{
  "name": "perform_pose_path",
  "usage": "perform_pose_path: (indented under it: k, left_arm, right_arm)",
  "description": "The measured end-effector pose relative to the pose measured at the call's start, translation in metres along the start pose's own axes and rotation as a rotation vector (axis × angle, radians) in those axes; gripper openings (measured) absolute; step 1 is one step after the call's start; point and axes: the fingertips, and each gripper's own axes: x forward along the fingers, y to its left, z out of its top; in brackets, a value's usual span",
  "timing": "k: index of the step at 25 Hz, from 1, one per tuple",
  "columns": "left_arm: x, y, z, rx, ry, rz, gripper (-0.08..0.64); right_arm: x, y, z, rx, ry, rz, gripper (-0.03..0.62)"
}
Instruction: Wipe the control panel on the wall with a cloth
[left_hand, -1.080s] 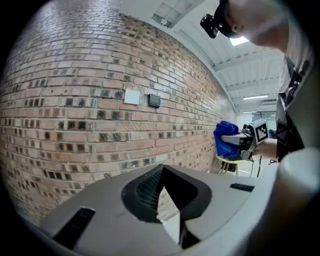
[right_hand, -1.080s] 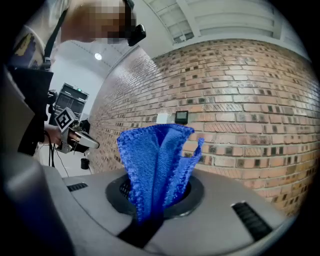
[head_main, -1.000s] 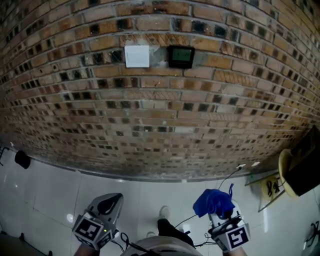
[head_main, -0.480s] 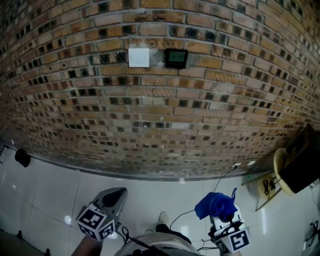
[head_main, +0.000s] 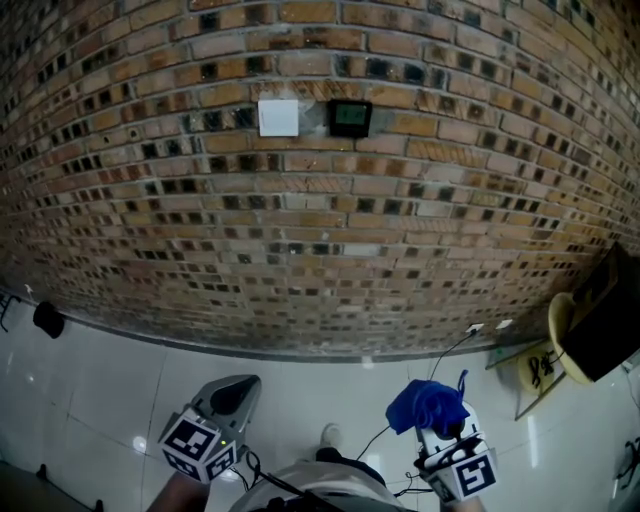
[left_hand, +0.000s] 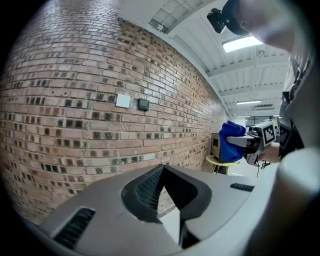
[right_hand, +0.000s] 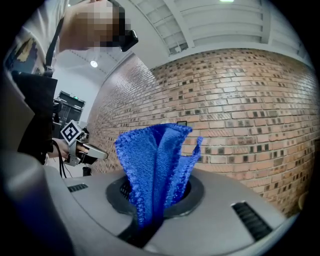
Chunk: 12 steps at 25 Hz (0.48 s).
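**Head view.** Control panel (head_main: 350, 117): small dark unit, mounted high on the brick wall (head_main: 320, 250), just beside a white plate (head_main: 278, 117). Cloth (head_main: 428, 405): blue, bunched, standing out of the right gripper (head_main: 445, 440), low and well apart from the panel. Left gripper (head_main: 232, 395): likewise low.

**Left gripper view.** Jaws slightly apart, nothing between them; wall shows through the gap.

**Right gripper view.** Jaws clamped on the cloth's lower fold; upper folds stand free. Cloth is likely soft, light and limp, best held near its base with the loose folds presented. Panel face is probably rigid and delicate, so light pressure suits.
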Motion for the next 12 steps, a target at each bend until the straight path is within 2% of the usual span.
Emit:
perform_pose_path:
  k: [12]
  left_arm:
    - [-0.016,0.004,-0.009,-0.005,-0.006,0.011,0.001]
  right_arm:
    - [0.006,0.012,-0.003,-0.034,0.019,0.006,0.086]
